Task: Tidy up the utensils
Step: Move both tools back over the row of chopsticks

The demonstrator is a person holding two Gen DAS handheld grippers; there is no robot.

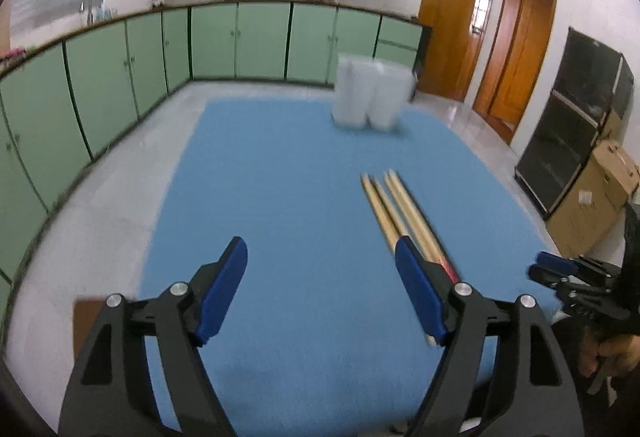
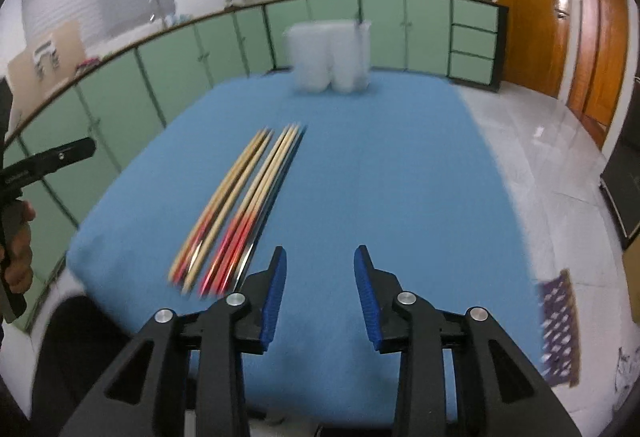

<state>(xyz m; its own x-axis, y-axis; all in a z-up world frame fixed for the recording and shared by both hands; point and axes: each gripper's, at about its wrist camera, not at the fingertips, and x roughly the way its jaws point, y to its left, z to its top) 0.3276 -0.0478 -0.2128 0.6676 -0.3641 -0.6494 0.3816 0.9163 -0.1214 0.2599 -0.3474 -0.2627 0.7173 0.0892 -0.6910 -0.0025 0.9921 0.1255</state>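
Right wrist: two chopstick bundles [image 2: 240, 205], two white holders [image 2: 326, 59].

Both wrist views look forward and down over the blue bench [image 1: 280, 177], toward green cabinets [image 2: 200, 53]. Left sits left of the chopsticks [image 1: 396, 209], right sits right. Shared: bench, chopsticks, white holder [image 2: 328, 61].

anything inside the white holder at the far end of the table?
Cannot tell. The white holder stands upright on the blue table, blurred; its walls hide the interior and nothing pokes above the rim. All chopsticks in view lie on the table.
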